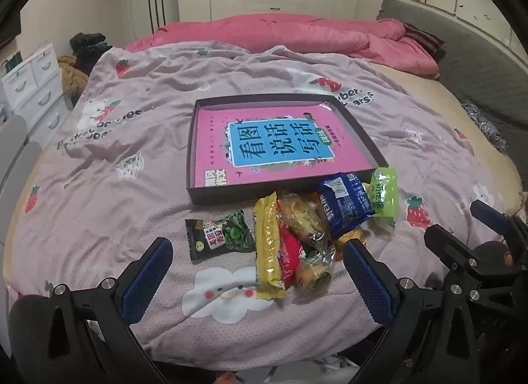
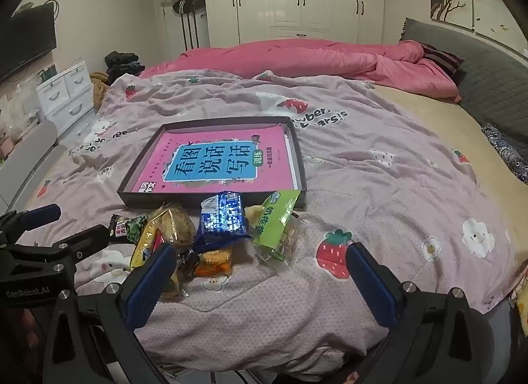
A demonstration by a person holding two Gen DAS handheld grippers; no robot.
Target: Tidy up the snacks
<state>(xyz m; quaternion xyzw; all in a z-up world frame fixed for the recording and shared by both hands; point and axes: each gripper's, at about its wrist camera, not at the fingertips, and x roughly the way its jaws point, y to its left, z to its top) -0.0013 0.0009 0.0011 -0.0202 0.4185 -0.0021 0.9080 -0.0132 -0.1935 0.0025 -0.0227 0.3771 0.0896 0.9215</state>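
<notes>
Nothing sorted yet, as we read it. The snacks lie in a loose pile on the bed [image 1: 132,159], just in front of the dark tray [image 1: 193,159]; the tray holds only a pink book [image 1: 280,149], no snacks. The blue packet [image 1: 345,205] and green packet [image 1: 384,194] lean against the tray's near wall. The yellow bar [image 1: 268,248], dark pea packet [image 1: 219,238] and clear-wrapped pieces [image 1: 302,215] lie closer to us.

Both tongs spread wide, pinching nothing: left tongs [image 1: 257,265] hover over the pile's near side, right tongs [image 2: 260,268] sit to the right of them.

So every packet remains to be moved, presumably into the tray.

View differences: the left wrist shows the whole pea packet and the yellow bar end to end. The right wrist has those half hidden behind the left tongs' frame, but shows the green packet better, plus an orange packet [image 2: 213,260] beneath the blue one.
</notes>
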